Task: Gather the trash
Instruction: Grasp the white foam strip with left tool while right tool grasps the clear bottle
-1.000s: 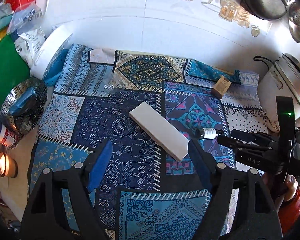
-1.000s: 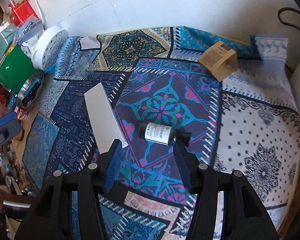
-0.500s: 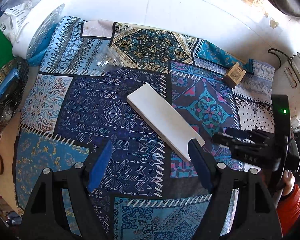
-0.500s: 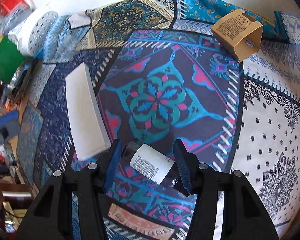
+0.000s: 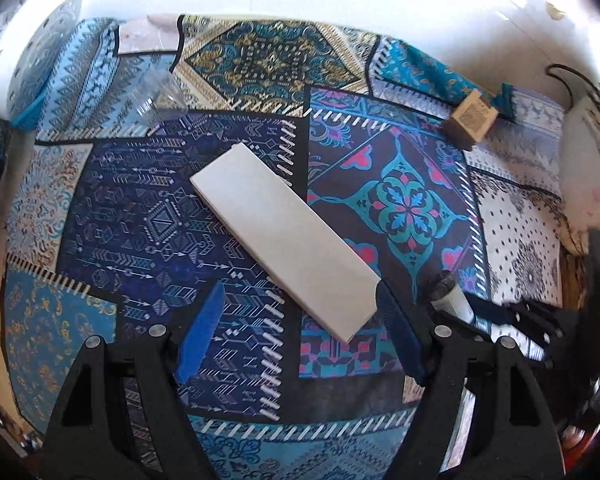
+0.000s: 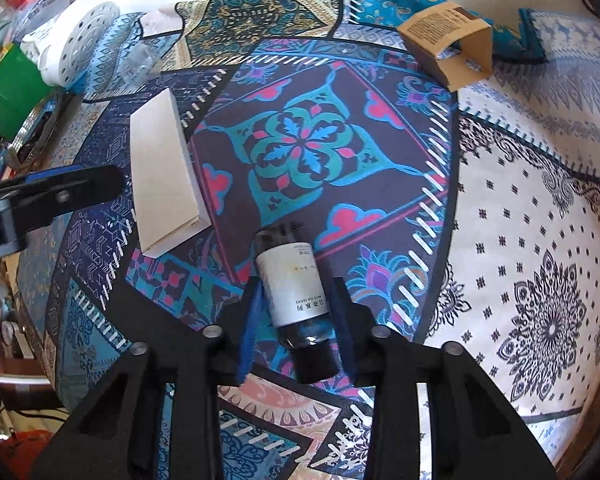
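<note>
The right gripper (image 6: 298, 316) clamps the small dark bottle (image 6: 294, 292) at lower centre around its labelled middle; probably glass, smooth, breakable.

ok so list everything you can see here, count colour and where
bottle: one, dark with white label, lying on the cloth between the right gripper's fingers
long box: one, white, flat mid-cloth, near end by the left gripper
small box: one, brown, open end, far right of cloth
clear cup: one, see-through, far left of cloth
round lid: one, white with holes, far left edge
cloth: one, blue patchwork, covers the table
left gripper: black, blue pads, open
right gripper: black, blue pads, shut on bottle
</note>
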Demonstrator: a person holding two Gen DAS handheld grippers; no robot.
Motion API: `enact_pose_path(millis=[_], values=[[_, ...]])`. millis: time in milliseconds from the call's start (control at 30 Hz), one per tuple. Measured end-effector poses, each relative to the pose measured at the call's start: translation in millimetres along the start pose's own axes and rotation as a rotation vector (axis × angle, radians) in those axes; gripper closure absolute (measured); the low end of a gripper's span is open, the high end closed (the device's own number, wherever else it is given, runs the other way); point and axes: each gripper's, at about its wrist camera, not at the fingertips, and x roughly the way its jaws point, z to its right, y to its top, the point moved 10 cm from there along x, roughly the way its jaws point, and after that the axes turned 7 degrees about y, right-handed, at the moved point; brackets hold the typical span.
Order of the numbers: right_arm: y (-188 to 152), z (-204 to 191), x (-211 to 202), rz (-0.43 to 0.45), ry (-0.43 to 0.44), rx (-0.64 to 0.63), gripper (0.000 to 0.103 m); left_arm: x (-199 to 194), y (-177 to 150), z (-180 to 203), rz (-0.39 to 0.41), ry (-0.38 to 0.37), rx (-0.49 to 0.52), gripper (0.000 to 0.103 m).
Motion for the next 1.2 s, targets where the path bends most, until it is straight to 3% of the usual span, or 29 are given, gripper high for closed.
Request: enact_pose_path(millis=[133, 333, 767, 867, 933, 1067, 1200], values=[[-10.2, 14.3, -12.8, 0.033, -0.014, 0.079, 0.077, 17.1, 10.0, 10.7, -0.01, 0.01, -0.054, 0.026], [-23.7, 29.9, -34.3, 0.078, -0.013, 0.172, 0.077, 46.6, 10.7, 14.7, -0.028, 0.147, -0.016, 0.026], [-29.3, 42.7, -66.7, 0.156, -0.031, 0.252, 0.077, 39.0, -39.8, -24.9, -0.024, 0.158, 0.004, 0.026], [-29.7, 40.1, -71.7, 0.171, -0.021, 0.261, 0.077, 34.3, -47.4, -28.9, -0.011, 0.158, -0.006, 0.032], [-31.1, 38.1, -77.3, 0.181, -0.019, 0.26, 0.077, 30.7, -50.0, -26.7, 0.004, 0.157, 0.001, 0.051], [-35.8, 32.8, -92.0, 0.207, -0.014, 0.246, 0.077, 16.5, -62.0, -22.4, -0.003, 0.119, -0.022, 0.053], [-42.8, 28.0, -107.0, 0.231, -0.005, 0.213, 0.077, -13.2, -73.3, -22.2, 0.044, 0.114, -0.028, 0.053]])
